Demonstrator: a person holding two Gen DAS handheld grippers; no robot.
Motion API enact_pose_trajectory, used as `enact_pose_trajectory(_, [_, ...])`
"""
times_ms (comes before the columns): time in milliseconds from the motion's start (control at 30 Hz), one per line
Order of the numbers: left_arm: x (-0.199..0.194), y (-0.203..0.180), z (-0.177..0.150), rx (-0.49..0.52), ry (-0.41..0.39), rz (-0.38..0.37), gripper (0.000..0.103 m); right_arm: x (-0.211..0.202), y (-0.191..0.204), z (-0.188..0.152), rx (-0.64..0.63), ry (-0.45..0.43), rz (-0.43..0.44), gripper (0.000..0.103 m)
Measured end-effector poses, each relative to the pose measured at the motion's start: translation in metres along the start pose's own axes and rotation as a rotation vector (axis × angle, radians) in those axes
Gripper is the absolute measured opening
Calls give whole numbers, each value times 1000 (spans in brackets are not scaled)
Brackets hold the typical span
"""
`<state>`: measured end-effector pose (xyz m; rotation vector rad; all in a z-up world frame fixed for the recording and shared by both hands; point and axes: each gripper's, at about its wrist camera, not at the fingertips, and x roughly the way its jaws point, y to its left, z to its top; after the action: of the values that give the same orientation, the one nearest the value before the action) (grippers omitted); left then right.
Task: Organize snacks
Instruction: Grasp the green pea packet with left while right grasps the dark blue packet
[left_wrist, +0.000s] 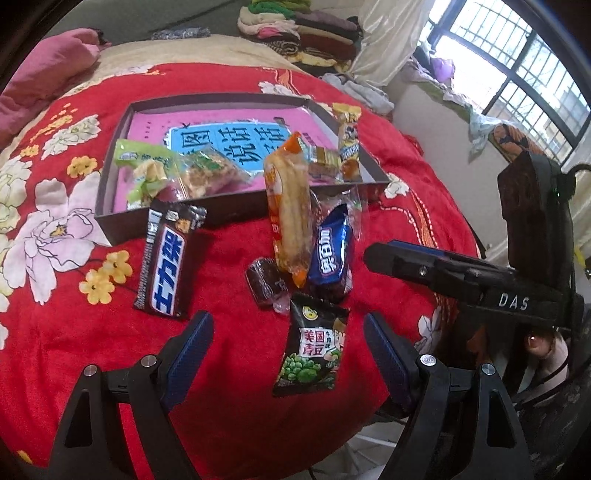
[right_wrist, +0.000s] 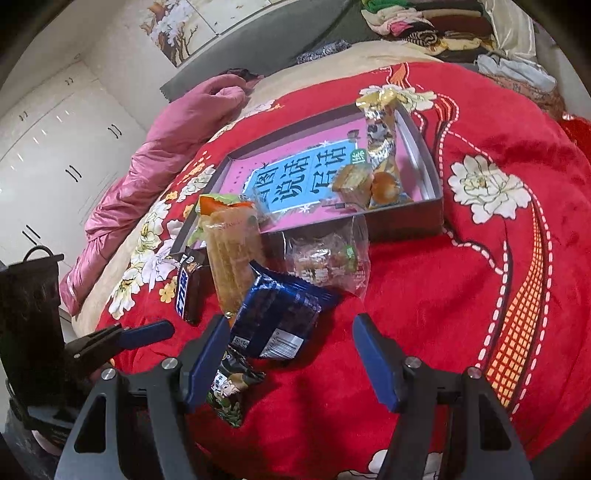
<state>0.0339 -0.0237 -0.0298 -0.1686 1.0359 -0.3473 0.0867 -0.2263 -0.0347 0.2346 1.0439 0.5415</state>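
Snacks on bed, both our tongs open.
Left tongs (left_wrist: 288, 334) straddle green-pea packet (left_wrist: 314, 350); right tongs (right_wrist: 290, 345) empty beside blue packet (right_wrist: 284, 314).

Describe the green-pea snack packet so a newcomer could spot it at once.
On the red floral blanket, in front of the shallow box, loose snacks lie in a cluster. The pea packet lies nearest the left gripper: black, with green peas pictured, unlike the blue packet behind it.

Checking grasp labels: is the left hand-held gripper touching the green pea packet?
Apart. Left wrist view: left hand-held gripper is open, red blanket showing between each pad and green pea packet.
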Motion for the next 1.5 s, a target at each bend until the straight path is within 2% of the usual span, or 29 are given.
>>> enact_pose_trajectory(233, [14,-4,-6,18,57,-7,84,8,-5,-3,38,29,29,69])
enact_pose_trajectory(700, [33,-11,-13,59,114,14,84,19,-7,-3,77,50,64,69])
enact_pose_trajectory(1400, [53,-21,-10,91,119,19,83,57,-13,5,143,81,154,69])
enact_pose_trajectory(1500, [58,-23,-7,90,115,17,81,60,-12,6,143,75,159,66])
